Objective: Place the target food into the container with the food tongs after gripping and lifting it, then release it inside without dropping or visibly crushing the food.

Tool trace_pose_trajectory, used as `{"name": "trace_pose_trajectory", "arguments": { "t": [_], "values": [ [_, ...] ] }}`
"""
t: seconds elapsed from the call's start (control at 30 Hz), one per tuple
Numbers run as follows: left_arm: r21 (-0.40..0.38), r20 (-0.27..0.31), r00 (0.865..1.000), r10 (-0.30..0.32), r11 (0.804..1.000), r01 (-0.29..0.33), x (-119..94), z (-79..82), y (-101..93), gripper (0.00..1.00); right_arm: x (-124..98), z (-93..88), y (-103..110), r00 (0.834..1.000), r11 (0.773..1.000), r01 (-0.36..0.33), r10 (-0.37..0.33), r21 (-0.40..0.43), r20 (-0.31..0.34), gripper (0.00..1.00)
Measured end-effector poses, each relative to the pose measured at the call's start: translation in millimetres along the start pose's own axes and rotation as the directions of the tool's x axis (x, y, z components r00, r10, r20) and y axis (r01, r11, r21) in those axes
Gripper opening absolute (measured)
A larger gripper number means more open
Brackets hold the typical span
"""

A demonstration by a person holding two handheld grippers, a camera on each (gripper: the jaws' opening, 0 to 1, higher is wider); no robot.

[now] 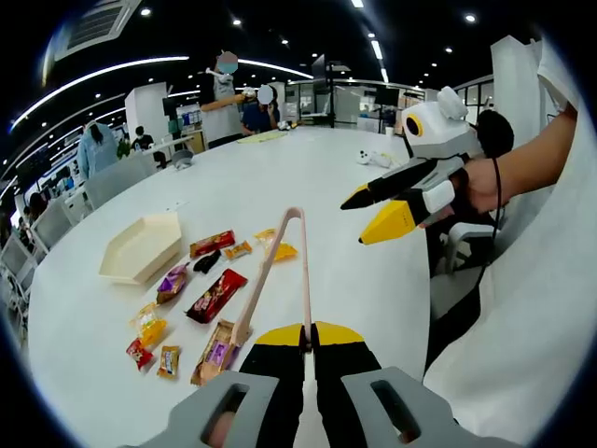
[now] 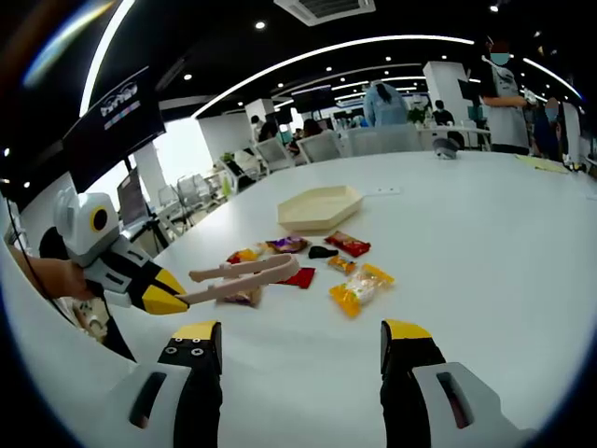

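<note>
One cream hexagonal tray (image 1: 140, 247) sits on the white table (image 1: 280, 177), with about ten wrapped snacks (image 1: 215, 295) scattered just beside it: red, purple, yellow and orange packets, unopened and flat. One pair of pale tongs (image 1: 270, 271) is clamped at its handle end between the closed jaws of the left gripper (image 1: 309, 334), its tips above the snacks. The right gripper (image 2: 303, 338) hangs wide apart, holding nothing.

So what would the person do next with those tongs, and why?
Probably lower the tongs toward one snack, perhaps the red packet. The left tool is shut on the tongs' handle, their tips hang above the scattered snacks with nothing between them, and the tray is empty. The right tool hangs open, holding nothing.
</note>
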State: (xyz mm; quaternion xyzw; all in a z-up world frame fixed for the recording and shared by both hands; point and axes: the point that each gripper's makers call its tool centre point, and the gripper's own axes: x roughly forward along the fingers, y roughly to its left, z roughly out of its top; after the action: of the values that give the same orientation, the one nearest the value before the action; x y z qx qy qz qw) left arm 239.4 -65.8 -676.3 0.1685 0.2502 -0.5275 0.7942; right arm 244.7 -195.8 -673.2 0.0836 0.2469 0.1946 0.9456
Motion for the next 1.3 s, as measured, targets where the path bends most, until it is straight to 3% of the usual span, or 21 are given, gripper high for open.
{"name": "trace_pose_trajectory", "arguments": {
  "t": [0.67,1.3],
  "values": [
    [0.033,-0.013,1.0,0.0,0.999,0.0,-8,-0.1,1.9,0.0,-2,1.5,-1,1.0,1.0,0.008,-0.008,0.023,0.014,0.7],
    [0.051,0.006,1.0,-0.012,0.999,0.012,-5,10.8,-1.9,0.0,-8,4.9,-1,1.0,1.0,0.005,-0.005,0.02,0.017,0.69]
  ]
}}
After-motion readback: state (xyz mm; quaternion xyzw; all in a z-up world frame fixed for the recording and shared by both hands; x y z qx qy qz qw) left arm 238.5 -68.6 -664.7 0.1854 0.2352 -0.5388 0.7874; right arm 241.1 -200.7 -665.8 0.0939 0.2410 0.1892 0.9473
